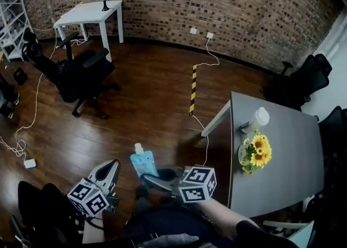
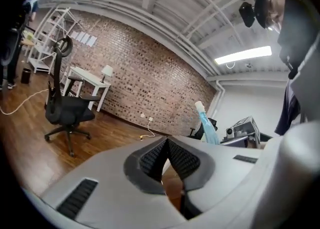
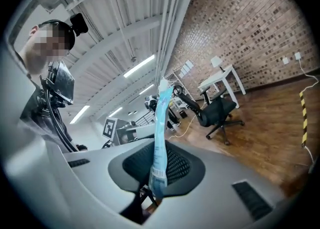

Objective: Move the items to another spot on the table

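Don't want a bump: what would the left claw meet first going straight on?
The left claw, shut and empty, has open floor ahead, then likely the brick wall; the chair sits well off its line.

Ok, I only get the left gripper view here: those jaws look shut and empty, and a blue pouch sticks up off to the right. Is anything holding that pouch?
Observer: Yes. In the right gripper view the right gripper is shut on the blue pouch near its bottom end, white cap up.
Operator: And where is the table?
Observer: The head view shows a grey table at the right. The left gripper and the right one are both to the left of it, not over its top.
Operator: Anything on it?
Observer: A bunch of sunflowers and, beyond them, what looks like a white-capped jar.
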`<state>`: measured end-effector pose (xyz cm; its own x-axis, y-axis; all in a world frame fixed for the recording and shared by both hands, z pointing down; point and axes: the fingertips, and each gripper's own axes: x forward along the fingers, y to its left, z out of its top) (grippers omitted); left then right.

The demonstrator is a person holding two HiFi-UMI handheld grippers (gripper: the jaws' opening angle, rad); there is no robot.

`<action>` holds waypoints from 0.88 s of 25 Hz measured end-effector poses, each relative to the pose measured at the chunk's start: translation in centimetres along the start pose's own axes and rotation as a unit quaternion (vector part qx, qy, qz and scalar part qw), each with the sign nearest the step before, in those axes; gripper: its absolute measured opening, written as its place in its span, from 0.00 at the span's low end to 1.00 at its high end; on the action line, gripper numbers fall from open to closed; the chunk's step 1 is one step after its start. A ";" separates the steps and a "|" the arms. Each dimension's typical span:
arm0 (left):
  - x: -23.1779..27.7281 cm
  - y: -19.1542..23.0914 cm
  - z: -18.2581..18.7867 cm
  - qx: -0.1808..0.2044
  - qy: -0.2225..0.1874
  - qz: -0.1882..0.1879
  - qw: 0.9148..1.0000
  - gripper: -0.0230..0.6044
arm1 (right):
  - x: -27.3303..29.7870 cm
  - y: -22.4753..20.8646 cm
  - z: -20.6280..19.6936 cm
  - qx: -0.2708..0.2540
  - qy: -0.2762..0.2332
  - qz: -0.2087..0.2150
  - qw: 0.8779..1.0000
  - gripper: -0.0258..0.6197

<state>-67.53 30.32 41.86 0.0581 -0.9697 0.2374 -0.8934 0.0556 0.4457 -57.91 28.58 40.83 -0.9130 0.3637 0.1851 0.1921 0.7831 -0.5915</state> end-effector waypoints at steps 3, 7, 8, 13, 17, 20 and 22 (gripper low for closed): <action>1.6 1.1 0.8 -0.004 0.015 -0.041 0.999 0.03 | 1.0 -0.5 1.6 0.004 -0.021 -0.038 0.999 0.10; 6.3 -0.6 -0.3 -0.024 0.055 -0.134 0.989 0.03 | -1.7 -1.6 1.5 0.013 -0.049 -0.127 0.991 0.10; 7.7 -1.8 -0.8 -0.023 0.069 -0.163 0.984 0.03 | -2.9 -2.1 1.1 0.016 -0.057 -0.156 0.986 0.10; 13.5 -9.2 -3.8 0.023 0.130 -0.275 0.952 0.03 | -10.6 -3.6 -0.2 0.039 -0.129 -0.272 0.953 0.10; 17.0 -15.6 -5.3 0.073 0.166 -0.362 0.914 0.03 | -17.4 -4.4 -1.4 0.056 -0.208 -0.361 0.907 0.11; 18.5 -19.7 -7.1 0.099 0.195 -0.390 0.894 0.03 | -22.9 -5.0 -3.0 0.078 -0.263 -0.408 0.871 0.11; 18.9 -22.1 -8.6 0.119 0.213 -0.402 0.883 0.03 | -26.5 -5.3 -4.5 0.093 -0.285 -0.429 0.852 0.11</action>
<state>-42.88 12.78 43.93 0.8323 -0.4929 0.2536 -0.5532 -0.7098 0.4360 -33.11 17.07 42.65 -0.7250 -0.6484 0.2325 -0.6466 0.5243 -0.5541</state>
